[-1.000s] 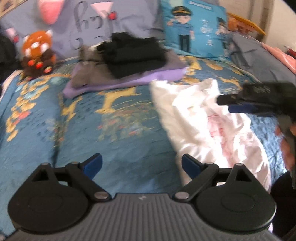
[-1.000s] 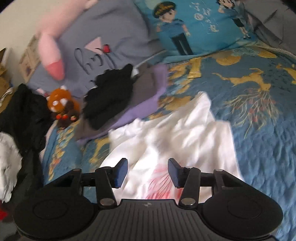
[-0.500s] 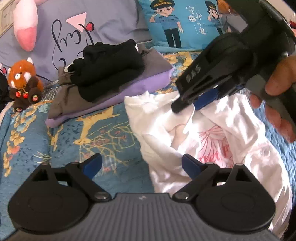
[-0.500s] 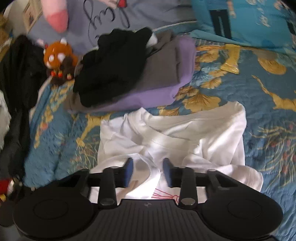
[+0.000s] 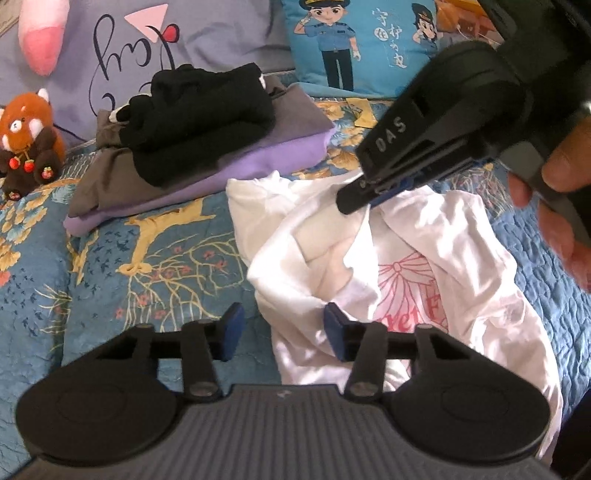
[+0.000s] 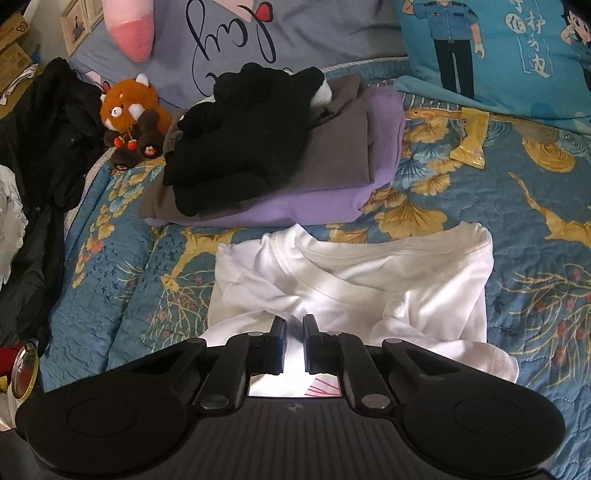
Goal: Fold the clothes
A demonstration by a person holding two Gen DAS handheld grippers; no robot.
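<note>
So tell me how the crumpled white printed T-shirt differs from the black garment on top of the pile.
The white printed T-shirt lies crumpled and unfolded on the blue quilt; the black garment is folded on the grey and purple pile. The T-shirt is pinched by the right gripper, whose jaws have just been closing; the black garment is untouched. The T-shirt shows a pink print, the black one none. Both are soft clothing.

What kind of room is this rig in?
Most likely a home bedroom: the work surface is a bed with a blue quilted bedspread, pillows line the back, and a red panda plush sits beside a stack of folded clothes.
</note>
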